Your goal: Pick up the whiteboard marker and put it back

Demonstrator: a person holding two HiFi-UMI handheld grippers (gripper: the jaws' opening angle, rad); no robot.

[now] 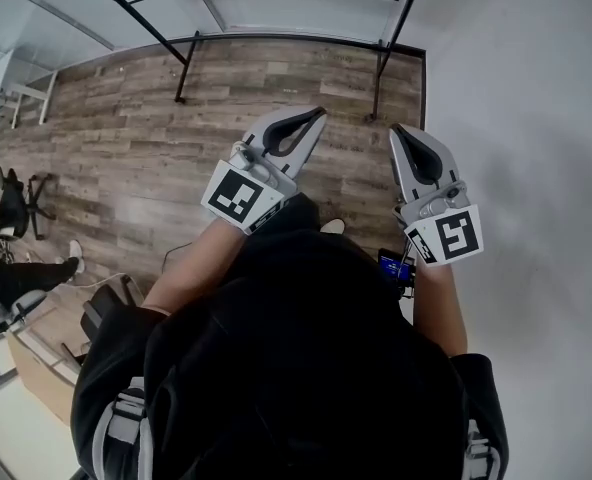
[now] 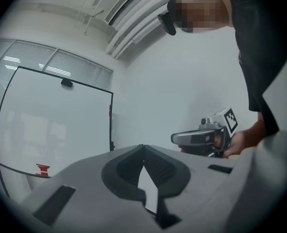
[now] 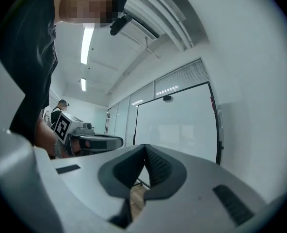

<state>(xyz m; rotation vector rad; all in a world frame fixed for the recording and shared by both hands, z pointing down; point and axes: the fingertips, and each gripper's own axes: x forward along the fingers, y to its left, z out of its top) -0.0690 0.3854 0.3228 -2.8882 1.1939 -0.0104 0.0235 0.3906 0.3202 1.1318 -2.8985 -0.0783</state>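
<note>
No whiteboard marker shows clearly in any view. A small red object [image 2: 42, 169] sits on the lower edge of the whiteboard [image 2: 56, 125]; what it is I cannot tell. My left gripper [image 1: 316, 114] is held level in front of the person's body, its jaws shut with nothing between them [image 2: 143, 149]. My right gripper [image 1: 400, 128] hangs beside it, close to the white wall, shut and empty too [image 3: 144, 147]. Both point toward the whiteboard [image 3: 177, 125], well short of it. Each gripper shows in the other's view, the right one [image 2: 175, 139] and the left one [image 3: 119, 141].
The whiteboard's black stand [image 1: 181, 68] rests on a wood-plank floor [image 1: 126, 138]. A white wall [image 1: 526, 118] runs along the right. An office chair [image 1: 16, 208] and a desk [image 1: 46, 368] are at the left. Another person [image 3: 61, 104] stands far off by glass partitions.
</note>
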